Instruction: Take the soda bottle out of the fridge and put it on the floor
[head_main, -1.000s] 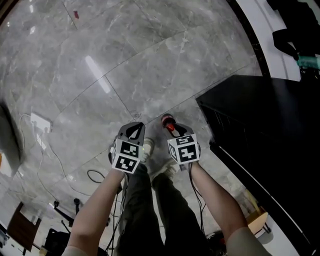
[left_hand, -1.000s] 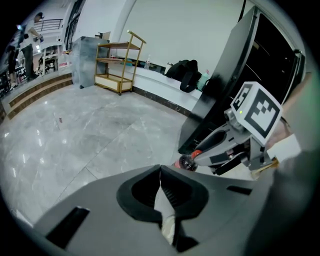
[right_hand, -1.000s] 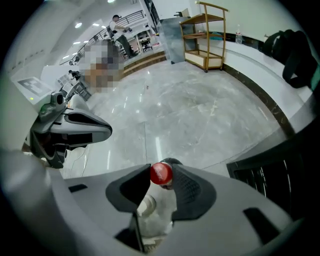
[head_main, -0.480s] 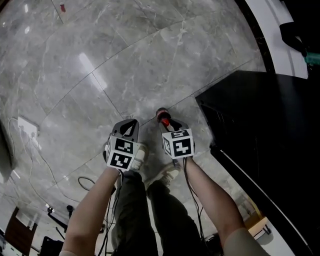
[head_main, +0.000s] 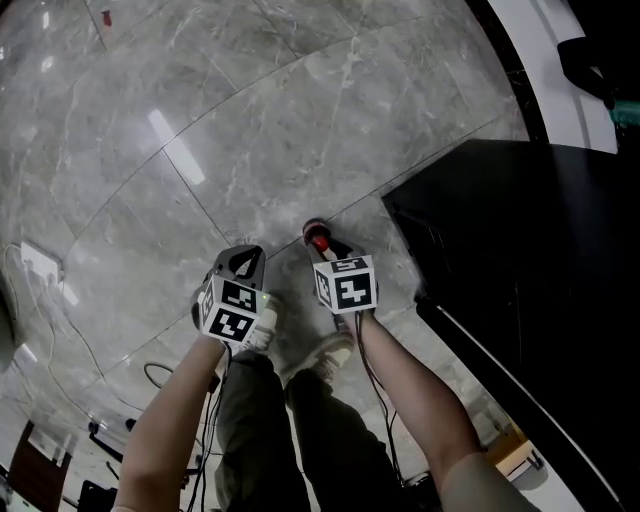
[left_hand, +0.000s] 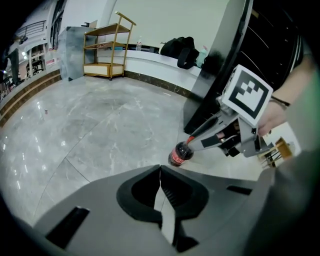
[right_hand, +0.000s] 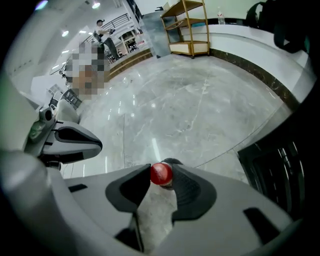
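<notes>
The grey floor (head_main: 300, 120) spreads below both jaws, with the dark fridge (head_main: 540, 260) off to their right. The right gripper (right_hand: 161, 176) clamps the soda bottle (left_hand: 179, 154) at its red cap (right_hand: 161, 173), the body hanging tilted beneath the jaws. Only the left gripper view shows that body. The left gripper (left_hand: 160, 187) is alongside, its jaws closed on nothing.

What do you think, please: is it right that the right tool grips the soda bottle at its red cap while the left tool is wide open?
Not quite: the left tool is shut, jaws together with nothing between them, as the left gripper view shows. The right tool does grip the soda bottle at its red cap.
</notes>
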